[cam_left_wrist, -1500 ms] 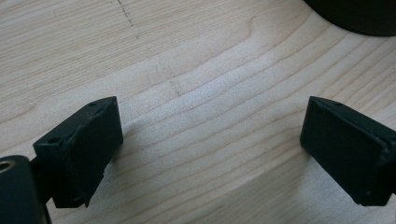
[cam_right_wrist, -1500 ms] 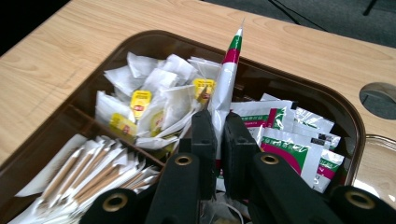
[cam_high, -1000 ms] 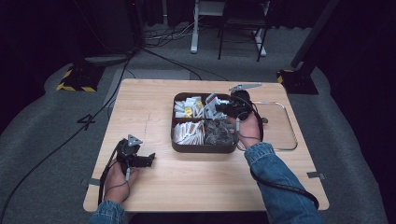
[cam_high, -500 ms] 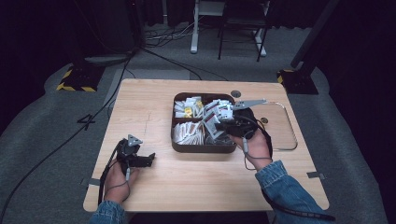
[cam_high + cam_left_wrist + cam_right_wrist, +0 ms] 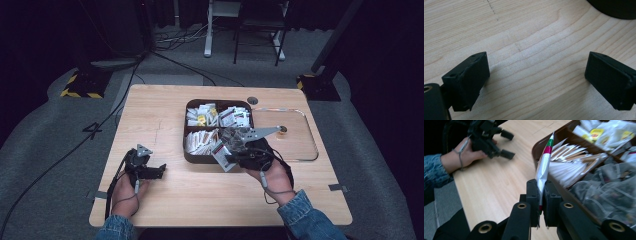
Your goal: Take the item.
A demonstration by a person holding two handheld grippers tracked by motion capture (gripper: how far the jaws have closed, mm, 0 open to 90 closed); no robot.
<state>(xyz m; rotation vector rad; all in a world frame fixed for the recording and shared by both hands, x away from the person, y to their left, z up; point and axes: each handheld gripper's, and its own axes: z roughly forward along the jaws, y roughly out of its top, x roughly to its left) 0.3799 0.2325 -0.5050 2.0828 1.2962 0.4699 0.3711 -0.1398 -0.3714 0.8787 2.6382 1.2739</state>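
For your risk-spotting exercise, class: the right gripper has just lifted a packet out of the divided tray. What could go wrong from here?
1. The right gripper pinches the packet only at its lower edge, so it could slip or tear.
2. The packet hangs near the brown tray rim and might snag there.
3. The left gripper rests open on the table, offering no support.

The left gripper [image 5: 536,75] has its two black jaws wide apart, one at the lower left of the frame and one at the lower right. Nothing sits between them, just bare wood. They hang close over the surface [image 5: 529,45], which is pale with wavy grain lines running across it. Soft shadows lie under each one. A thin dotted line [image 5: 491,7] is marked on the wood near the top, a little left of the middle. At the upper right corner there is the curved edge of a dark thing [image 5: 616,8]; I cannot tell what it is.
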